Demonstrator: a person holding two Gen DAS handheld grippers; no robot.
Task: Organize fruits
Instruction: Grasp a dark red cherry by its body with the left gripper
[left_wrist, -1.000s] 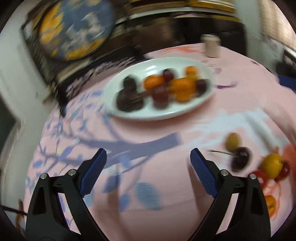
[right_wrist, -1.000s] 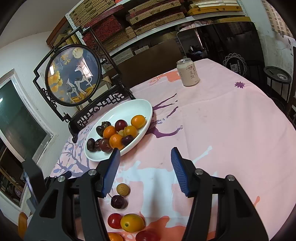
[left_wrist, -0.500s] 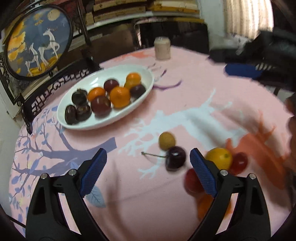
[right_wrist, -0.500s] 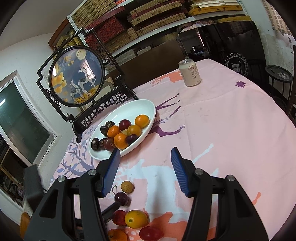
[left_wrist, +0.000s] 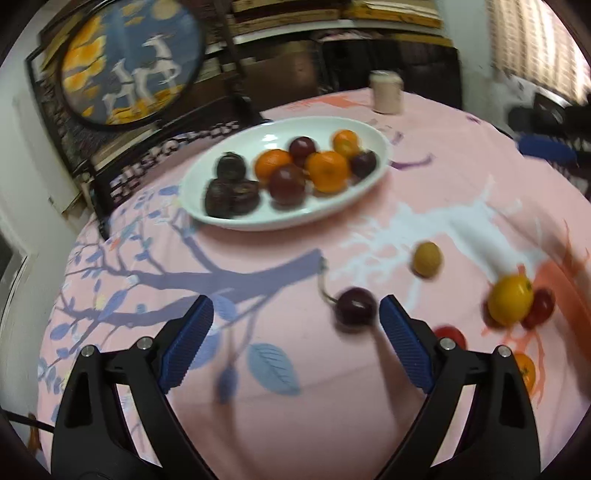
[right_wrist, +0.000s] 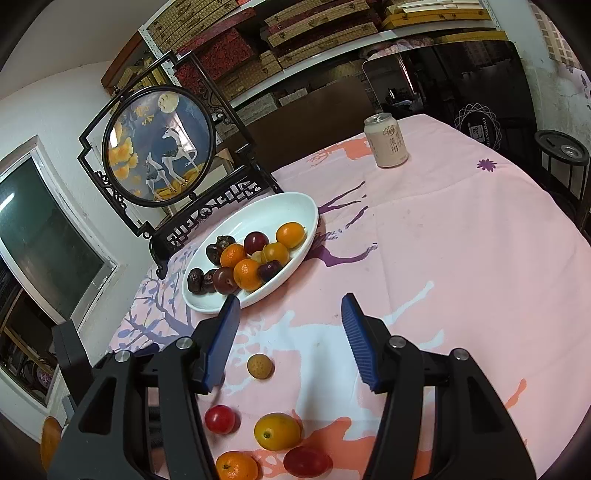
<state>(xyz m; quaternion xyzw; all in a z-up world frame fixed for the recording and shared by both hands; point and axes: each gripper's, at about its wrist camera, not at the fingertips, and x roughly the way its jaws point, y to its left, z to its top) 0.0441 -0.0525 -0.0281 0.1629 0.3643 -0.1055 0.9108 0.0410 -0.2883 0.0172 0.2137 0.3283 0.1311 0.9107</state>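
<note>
My left gripper (left_wrist: 294, 317) is open low over the pink tablecloth. A dark cherry (left_wrist: 355, 311) with a stem lies just inside its right finger. Beyond it lie a tan round fruit (left_wrist: 427, 259), a yellow fruit (left_wrist: 511, 305) and red tomatoes (left_wrist: 541, 308). The white oval plate (left_wrist: 229, 219) farther back holds oranges and dark plums. My right gripper (right_wrist: 290, 309) hovers open, with nothing between its fingers. Below it lie the tan fruit (right_wrist: 260, 365), a red tomato (right_wrist: 219, 418), the yellow fruit (right_wrist: 277, 431) and a small orange (right_wrist: 236, 466). The plate (right_wrist: 266, 216) sits beyond its left finger.
A drinks can (right_wrist: 386, 140) stands at the table's far side. A round deer picture in a black carved stand (right_wrist: 159, 144) rises behind the plate at the table edge. Shelves of boxes line the back wall. The tablecloth (right_wrist: 461, 240) stretches bare to the right.
The left gripper's view swung right, then partly back. The cherry, a second ago outside its right finger, now lies just inside it. The right gripper has held still.
</note>
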